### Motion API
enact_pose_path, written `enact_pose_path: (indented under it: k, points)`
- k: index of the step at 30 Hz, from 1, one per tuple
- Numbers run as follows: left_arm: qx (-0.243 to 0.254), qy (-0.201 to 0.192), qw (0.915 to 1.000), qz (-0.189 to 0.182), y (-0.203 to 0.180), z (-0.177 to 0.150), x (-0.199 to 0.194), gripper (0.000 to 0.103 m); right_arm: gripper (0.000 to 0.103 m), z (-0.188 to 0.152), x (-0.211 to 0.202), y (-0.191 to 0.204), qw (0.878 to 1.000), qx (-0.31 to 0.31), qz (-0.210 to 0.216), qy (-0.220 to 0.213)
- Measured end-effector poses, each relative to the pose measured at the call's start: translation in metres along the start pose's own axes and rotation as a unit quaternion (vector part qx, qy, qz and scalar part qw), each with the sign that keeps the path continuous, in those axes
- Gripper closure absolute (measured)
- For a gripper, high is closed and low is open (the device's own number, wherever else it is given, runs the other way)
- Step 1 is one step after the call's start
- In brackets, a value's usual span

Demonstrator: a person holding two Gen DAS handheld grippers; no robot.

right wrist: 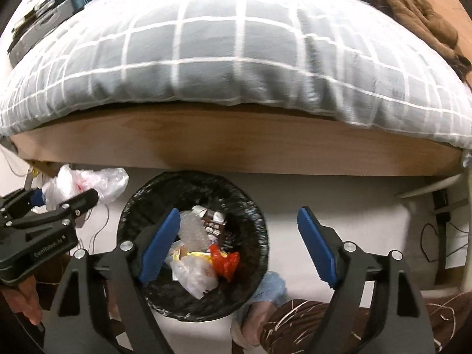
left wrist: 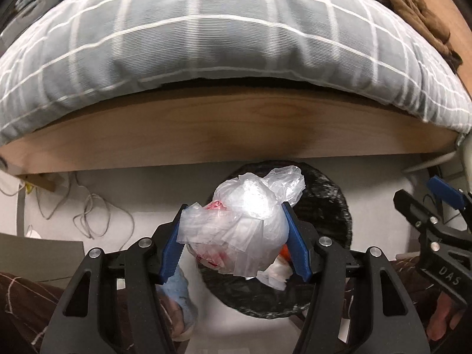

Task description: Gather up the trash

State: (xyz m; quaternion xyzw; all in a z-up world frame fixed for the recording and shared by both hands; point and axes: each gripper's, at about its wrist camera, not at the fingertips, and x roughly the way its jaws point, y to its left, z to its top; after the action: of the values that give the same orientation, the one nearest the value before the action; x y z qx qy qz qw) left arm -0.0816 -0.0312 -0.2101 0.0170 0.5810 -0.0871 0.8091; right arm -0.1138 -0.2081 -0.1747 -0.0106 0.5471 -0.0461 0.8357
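Note:
My left gripper (left wrist: 233,230) is shut on a crumpled clear plastic bag (left wrist: 236,230) with red print and holds it above the black-lined trash bin (left wrist: 333,203). In the right wrist view the same bag (right wrist: 88,183) hangs at the far left in the left gripper (right wrist: 56,203), beside the bin (right wrist: 141,206). The bin holds several wrappers, a red one (right wrist: 225,261) and a white bag. My right gripper (right wrist: 239,236) is open and empty, over the bin's right side.
A wooden bed frame (left wrist: 206,135) with a grey checked duvet (left wrist: 206,35) stands right behind the bin. Cables (left wrist: 88,215) lie on the white floor at left. My feet in blue slippers (right wrist: 271,289) and brown trousers are beside the bin.

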Motion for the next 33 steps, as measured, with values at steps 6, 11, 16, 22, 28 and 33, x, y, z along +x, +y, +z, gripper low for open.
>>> enact_pose_path:
  k: [6, 11, 16, 22, 28, 33]
  points:
    - [0.021, -0.002, 0.9998, -0.006, -0.028, 0.002, 0.002, 0.043, 0.009, 0.002, -0.013, -0.031, 0.999, 0.034, -0.014, -0.027]
    - [0.035, -0.004, 0.9994, -0.002, -0.043, 0.002, 0.004, 0.041, 0.008, 0.003, -0.018, -0.046, 0.998, 0.05, -0.025, -0.033]
    - [0.044, -0.011, 0.9989, 0.013, -0.05, 0.0, 0.005, 0.024, 0.008, 0.004, -0.02, -0.045, 0.998, 0.048, -0.027, -0.036]
    - [0.039, -0.033, 0.9983, 0.027, -0.043, 0.006, -0.01, 0.008, 0.008, 0.008, -0.026, -0.033, 0.998, 0.038, -0.023, -0.046]
    - [0.021, -0.085, 0.9959, 0.025, -0.026, 0.019, -0.053, 0.006, 0.008, 0.02, -0.055, -0.022, 0.996, 0.031, -0.014, -0.081]
    - [0.009, -0.133, 0.991, 0.018, -0.016, 0.025, -0.107, 0.006, 0.008, 0.034, -0.101, -0.016, 0.992, 0.032, -0.01, -0.122]
